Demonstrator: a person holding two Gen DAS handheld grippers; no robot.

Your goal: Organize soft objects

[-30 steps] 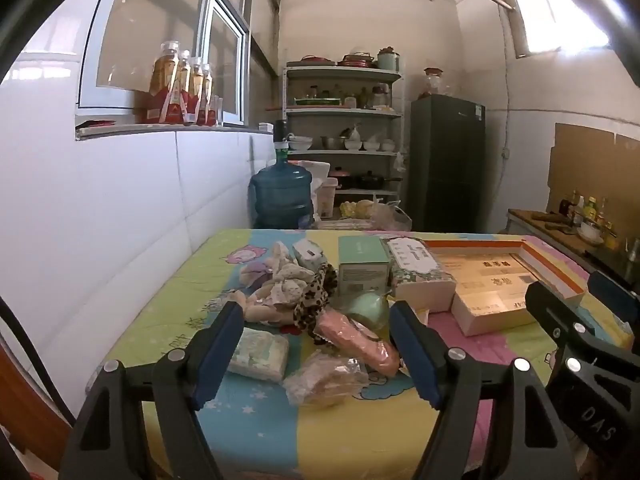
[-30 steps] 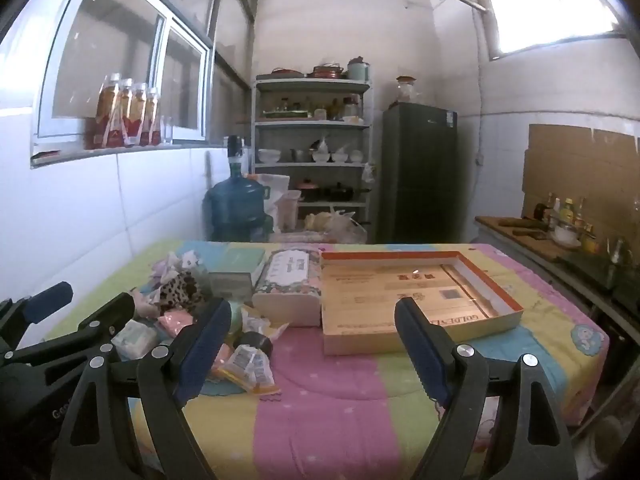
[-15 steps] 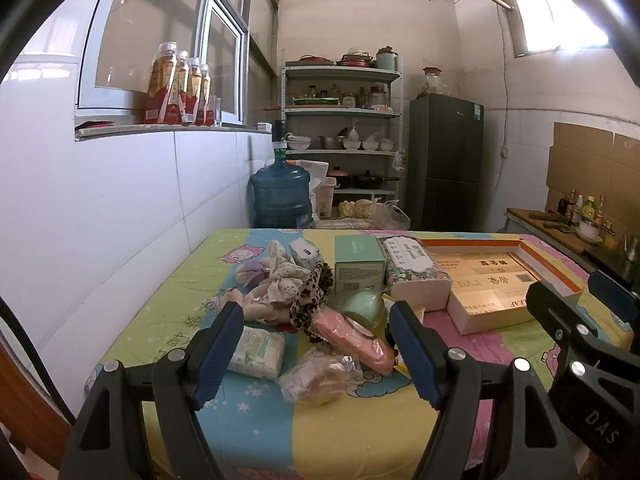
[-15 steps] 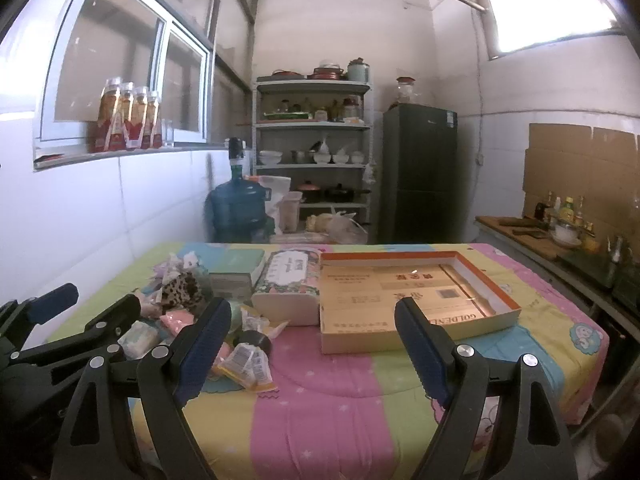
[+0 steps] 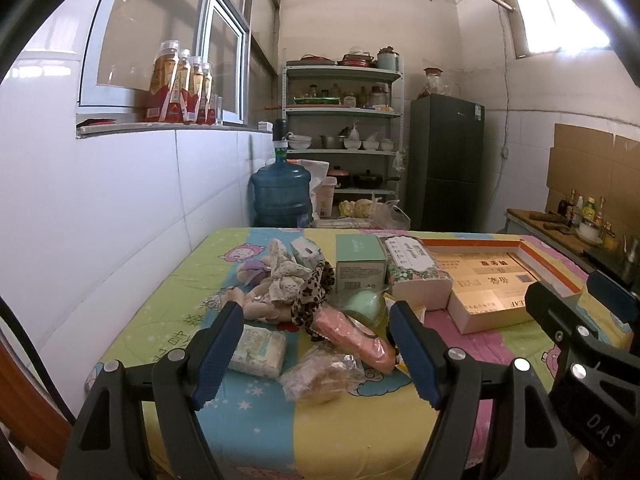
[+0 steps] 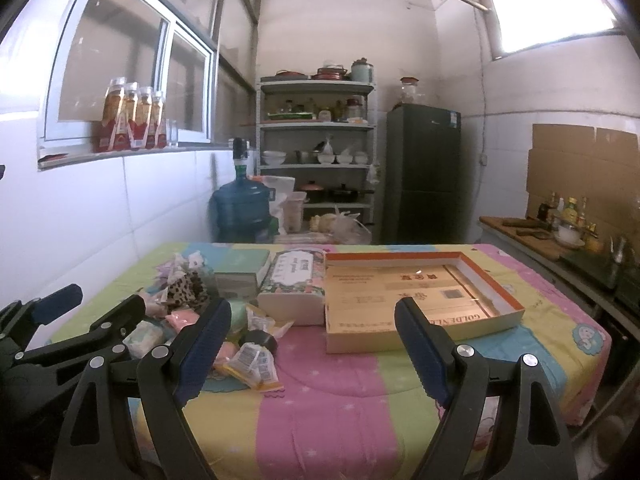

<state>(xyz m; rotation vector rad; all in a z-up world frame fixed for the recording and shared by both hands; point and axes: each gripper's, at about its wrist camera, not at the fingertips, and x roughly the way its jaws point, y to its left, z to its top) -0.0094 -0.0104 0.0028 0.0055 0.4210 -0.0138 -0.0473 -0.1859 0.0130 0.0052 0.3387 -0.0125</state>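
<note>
A pile of soft things lies on the left half of the table: a leopard-print scrunchie (image 5: 314, 292), a pink pack (image 5: 354, 338), a white tissue pack (image 5: 258, 354), a clear bag (image 5: 322, 374), a green sponge (image 5: 364, 306) and lace cloth (image 5: 286, 272). My left gripper (image 5: 316, 352) is open and empty, held before the table's near edge, facing the pile. My right gripper (image 6: 314, 348) is open and empty, facing the table's middle. The pile also shows in the right wrist view (image 6: 186, 292). A shallow orange-rimmed box (image 6: 420, 292) lies open on the right.
A green box (image 5: 360, 266) and a floral tissue box (image 5: 416, 272) stand behind the pile. Yellow snack packets (image 6: 254, 364) and a black tape roll (image 6: 262, 342) lie near the middle. The table (image 6: 340, 400) has a colourful cloth. A white wall runs along the left; a water jug (image 5: 282, 196) stands behind.
Both grippers have drawn back slightly from the table; the objects look a little farther and lower in both views. Nothing on the table has moved.
</note>
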